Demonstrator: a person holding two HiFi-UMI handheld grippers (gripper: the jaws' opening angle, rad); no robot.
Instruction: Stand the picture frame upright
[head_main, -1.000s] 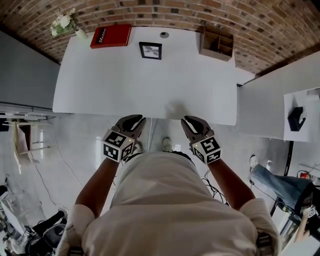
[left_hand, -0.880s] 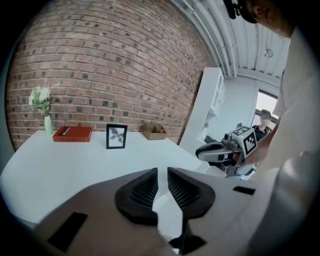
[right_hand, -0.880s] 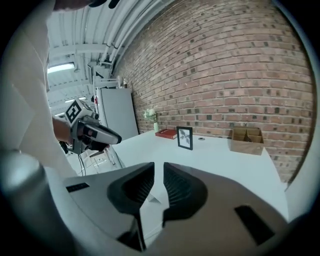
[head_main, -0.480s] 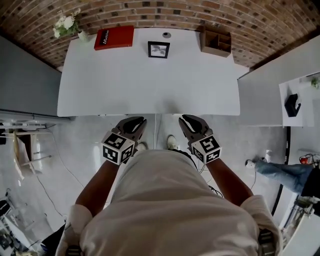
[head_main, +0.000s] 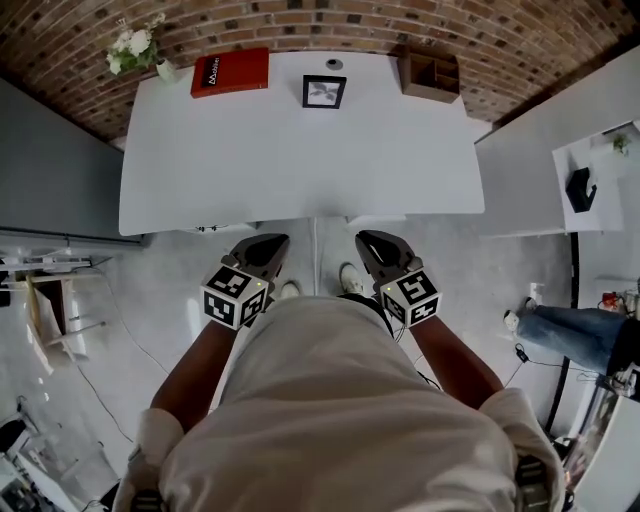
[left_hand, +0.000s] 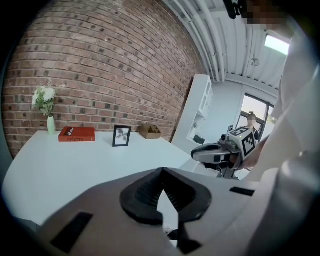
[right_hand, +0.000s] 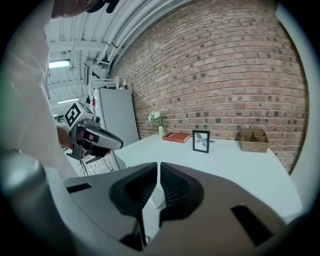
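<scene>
Red-brown brick wall (head_main: 300, 25) backs a white table (head_main: 300, 170). The picture frame (head_main: 324, 91) stands upright at the table's far edge, close to the wall, between a red book (head_main: 231, 72) on its left and a wooden organizer (head_main: 432, 75) on its right. A vase of white flowers (head_main: 135, 48) sits at the far left corner.

Both claws hang off the table's near edge, over the pale floor and well apart from the frame. The left claw (head_main: 272, 240) is pressed together, tips meeting, with nothing in it. The right claw (head_main: 368, 238) has just been closing — only a thin slit is left between its jaws, nothing between them.
</scene>
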